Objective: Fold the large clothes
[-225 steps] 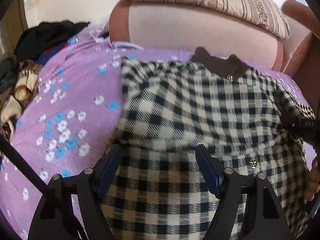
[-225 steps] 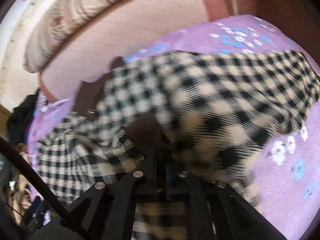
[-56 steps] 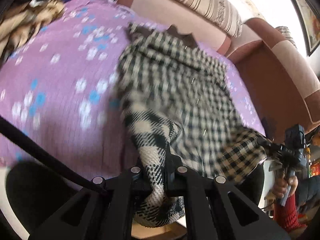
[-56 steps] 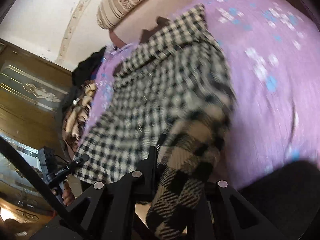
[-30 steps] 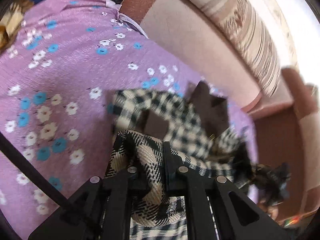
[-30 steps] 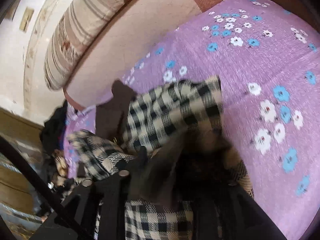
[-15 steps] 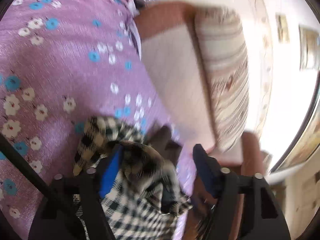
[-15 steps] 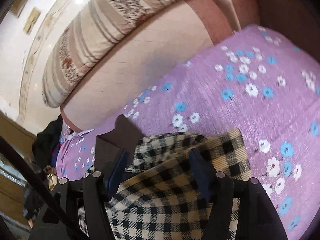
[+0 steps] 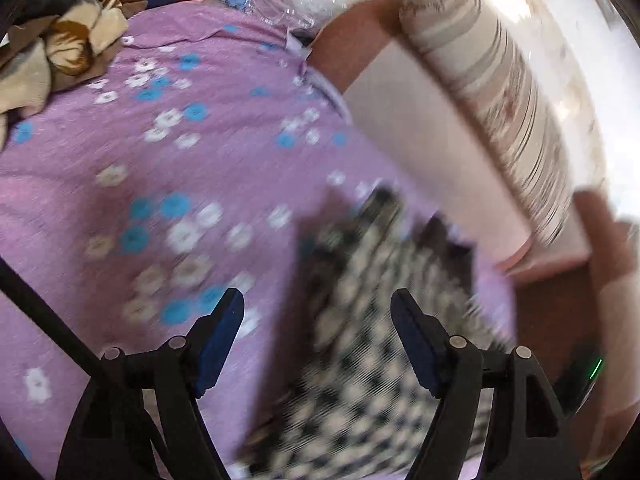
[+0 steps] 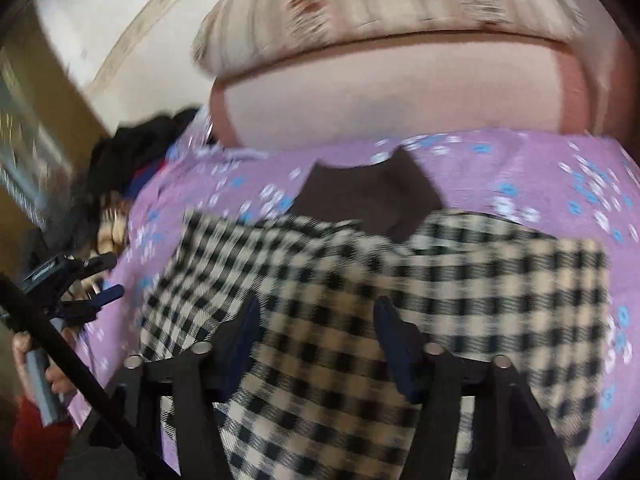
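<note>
Checked shirt [image 10: 360,300] under spread-jawed right tool [image 10: 318,322]

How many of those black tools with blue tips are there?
2. The right tool hovers open over the checked shirt; the left tool is open above the shirt's left edge and the purple sheet.

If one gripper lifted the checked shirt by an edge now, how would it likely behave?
The shirt lies in soft overlapping layers on the purple sheet, so it would probably droop and partly unfold. It looks like thick woven cloth, so likely fairly heavy. A single grip would probably let the far side drag.
</note>
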Tool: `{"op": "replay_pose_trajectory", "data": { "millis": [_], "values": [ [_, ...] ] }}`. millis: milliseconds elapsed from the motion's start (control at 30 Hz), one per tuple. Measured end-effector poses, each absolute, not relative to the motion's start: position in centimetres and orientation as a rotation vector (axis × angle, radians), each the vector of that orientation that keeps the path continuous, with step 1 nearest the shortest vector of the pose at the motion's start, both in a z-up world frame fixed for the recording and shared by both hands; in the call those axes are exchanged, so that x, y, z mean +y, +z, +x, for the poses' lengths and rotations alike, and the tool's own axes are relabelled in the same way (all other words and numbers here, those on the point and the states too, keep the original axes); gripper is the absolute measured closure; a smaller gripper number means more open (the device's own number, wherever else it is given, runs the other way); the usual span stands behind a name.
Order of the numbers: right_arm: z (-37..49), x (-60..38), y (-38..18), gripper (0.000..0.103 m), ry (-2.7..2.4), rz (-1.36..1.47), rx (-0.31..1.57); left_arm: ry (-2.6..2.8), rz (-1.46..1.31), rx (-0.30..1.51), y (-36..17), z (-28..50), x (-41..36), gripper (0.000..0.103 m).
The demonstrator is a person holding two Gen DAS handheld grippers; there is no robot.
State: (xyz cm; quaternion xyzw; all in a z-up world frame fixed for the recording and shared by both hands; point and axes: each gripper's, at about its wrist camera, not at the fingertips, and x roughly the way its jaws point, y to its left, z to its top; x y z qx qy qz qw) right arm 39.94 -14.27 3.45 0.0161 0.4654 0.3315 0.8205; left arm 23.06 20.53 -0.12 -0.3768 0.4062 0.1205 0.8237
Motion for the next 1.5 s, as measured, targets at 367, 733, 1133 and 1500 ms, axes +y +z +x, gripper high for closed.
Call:
{"op": "replay_pose_trajectory", "data": {
  "millis": [367, 733, 1133, 1500],
  "values": [
    [43.1, -2.9, -3.0, 0.049, 0.632, -0.147, 1.111, 0.257, -0.448, 1.048, -4.9, 20.5, 14.4, 0.039],
    [38.6, -5.9, 0.5, 0.049, 0.607, -0.21, 1.036, 0.34, -0.371, 1.018, -1.5, 15.8, 11.8, 0.077],
    [30.4, -14.2, -1.8, 0.049, 0.522, -0.238, 1.119, 0.403, -0.319, 0.979, 0.4, 9.1, 7.2, 0.064],
    [25.7, -19.4, -3.1, 0.047, 0.483, -0.172, 1.172, 0.395, -0.347, 1.006, -0.7, 6.0, 4.3, 0.059]
  ]
}}
